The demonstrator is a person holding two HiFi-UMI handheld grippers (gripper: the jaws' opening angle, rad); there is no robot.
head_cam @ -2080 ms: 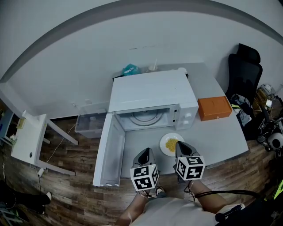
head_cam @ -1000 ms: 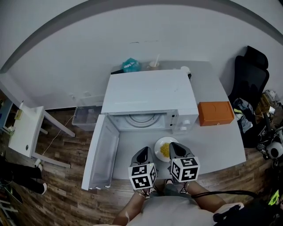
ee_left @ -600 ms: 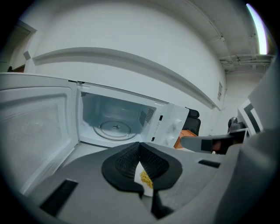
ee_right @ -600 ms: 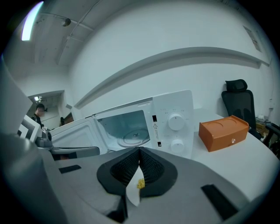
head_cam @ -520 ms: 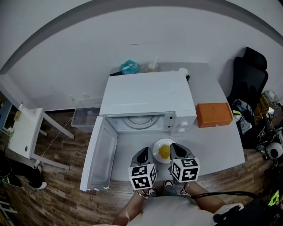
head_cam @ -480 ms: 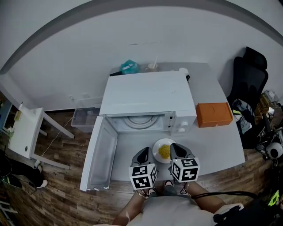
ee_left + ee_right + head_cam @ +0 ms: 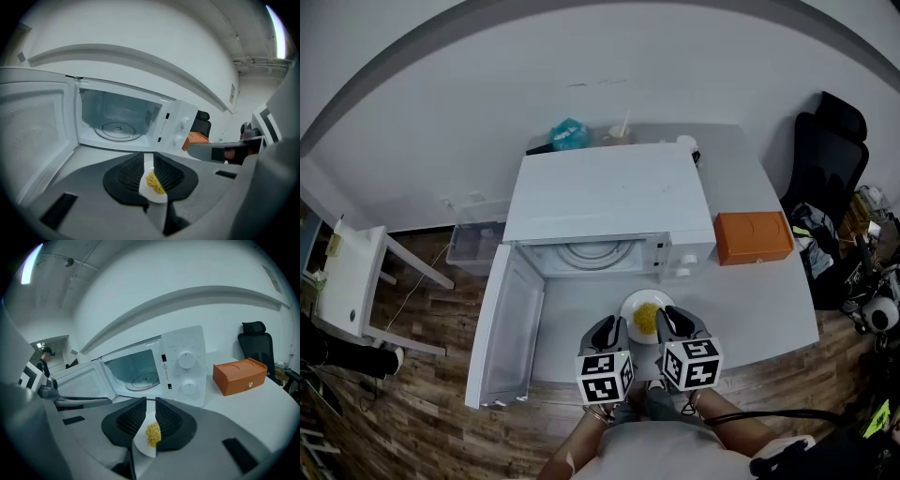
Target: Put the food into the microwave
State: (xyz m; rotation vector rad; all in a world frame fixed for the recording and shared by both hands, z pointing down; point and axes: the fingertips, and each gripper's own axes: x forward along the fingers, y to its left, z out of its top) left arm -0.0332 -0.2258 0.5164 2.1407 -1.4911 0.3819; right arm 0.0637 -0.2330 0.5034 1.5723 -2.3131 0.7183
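The food [image 7: 646, 317], a small yellow heap, lies in the middle of a white plate [image 7: 630, 302]. The plate rests flat on the grey table [image 7: 750, 305], just in front of the microwave [image 7: 609, 192] and below its control panel, outside the cavity.

The left gripper [image 7: 607, 328] has its tips at the plate's near-left edge. The right gripper [image 7: 672, 321] has its tips at the plate's near-right edge, overlapping the rim as seen from above.

In the left gripper view, the two jaws of the left gripper [image 7: 148, 157] stand close together with only a narrow slit between the ribbed pads [image 7: 131, 173]. The plate [image 7: 149, 196] and the food [image 7: 153, 182] show inside that slit.

In the right gripper view, the right gripper [image 7: 150, 404] has its jaws set the same way, drawn close with a narrow slit. The plate [image 7: 146, 443] and the food [image 7: 153, 433] show in the slit. Whether any pad presses on the plate cannot be told in either view.

The microwave door [image 7: 508, 328] is swung fully open to the left. The glass turntable [image 7: 598, 251] inside is bare. An orange box [image 7: 754, 236] sits on the table just to the right of the microwave.
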